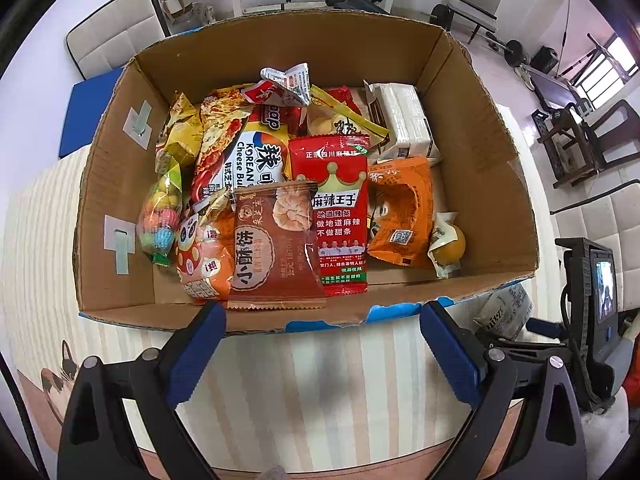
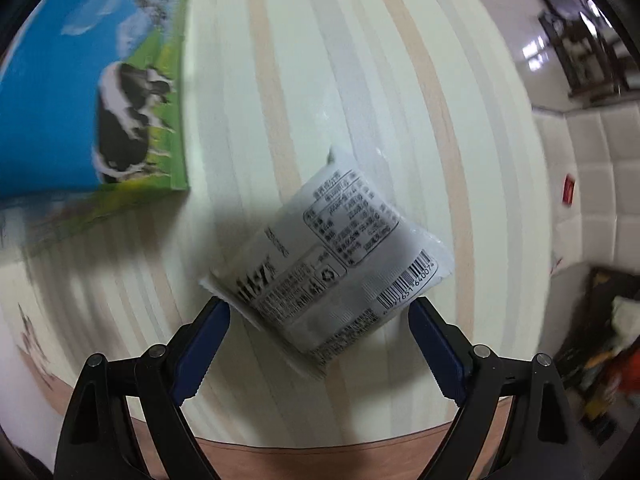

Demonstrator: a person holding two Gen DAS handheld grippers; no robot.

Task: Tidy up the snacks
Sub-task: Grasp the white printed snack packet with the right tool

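Between the right gripper's [image 2: 319,312] blue-padded fingers [image 2: 208,330], spread wide: one white snack packet [image 2: 332,276], back face up, barcode and nutrition table legible, print otherwise blurred. The packet lies flat on the striped tablecloth [image 2: 360,100], turned at an angle to the fingers; its left corner is at the left fingertip, though contact cannot be told, and the right fingertip stands just beside the barcode end. Left of the packet, near but apart: outer wall of the cardboard box [image 2: 100,92], printed with a cow on grass under blue sky.

Left gripper [image 1: 322,312]: fingers [image 1: 200,344] spread wide, nothing between them, hovering over the tablecloth at the near rim of the box [image 1: 120,184].

Box contents, open top, seen from the left wrist:
- brown-red biscuit bag [image 1: 272,248], front centre, overlapping its neighbours;
- red spicy-strip pack with crown [image 1: 340,216], just right of it;
- orange pouch [image 1: 400,212], further right;
- small clear pack holding a yellow round item [image 1: 448,244], front right corner;
- orange bag with cartoon face [image 1: 204,256], front left;
- bag of coloured candies [image 1: 160,216], against the left wall;
- Korean cheese-flavoured bag [image 1: 244,156], centre;
- white carton [image 1: 404,120], back right;
- further wrappers behind, heaped and not separable.

Right of the box, on the cloth: the same white packet [image 1: 502,308], partly hidden by the right gripper's body.
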